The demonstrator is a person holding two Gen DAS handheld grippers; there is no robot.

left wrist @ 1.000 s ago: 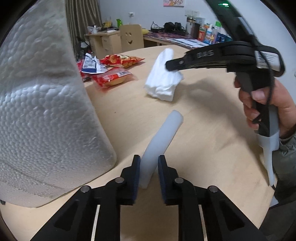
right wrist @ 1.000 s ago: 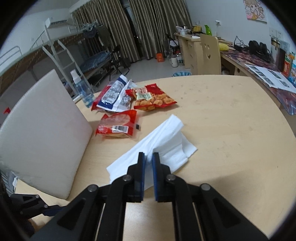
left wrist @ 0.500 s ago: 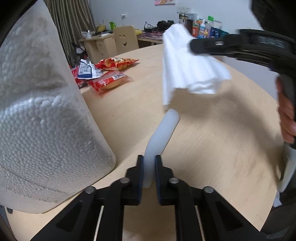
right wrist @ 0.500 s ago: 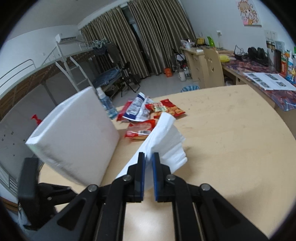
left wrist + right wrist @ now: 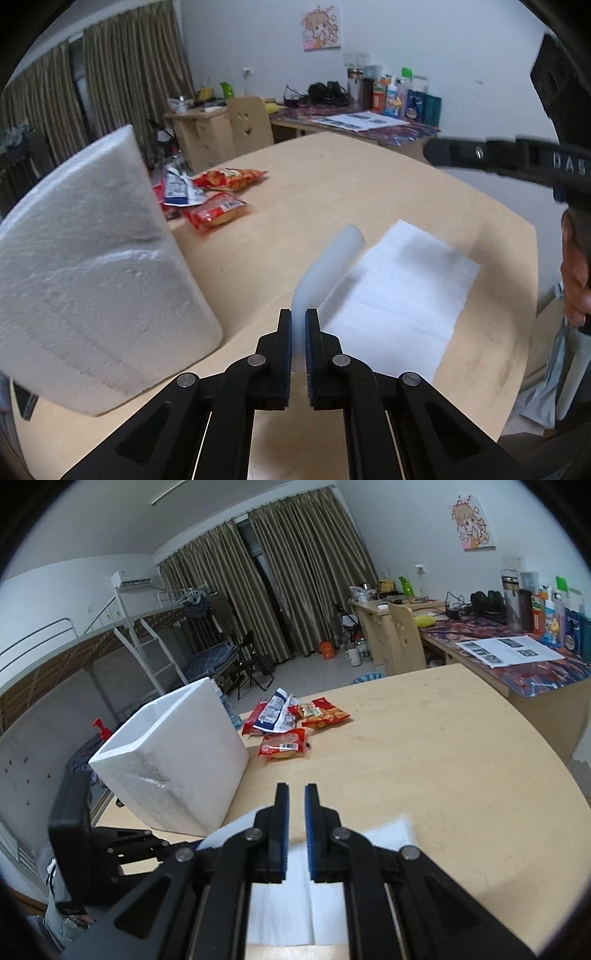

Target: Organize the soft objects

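My left gripper (image 5: 298, 325) pinches the limp foam tube (image 5: 328, 266) beside the foam box (image 5: 103, 280), my right gripper (image 5: 295, 805) is closed on the white sheet (image 5: 291, 897); either may sag and miss the opening.

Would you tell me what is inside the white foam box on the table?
The white foam box stands open at the top, and only its rim and a strip of bare inner wall show. Its walls hide the bottom, so I cannot tell whether anything is inside.
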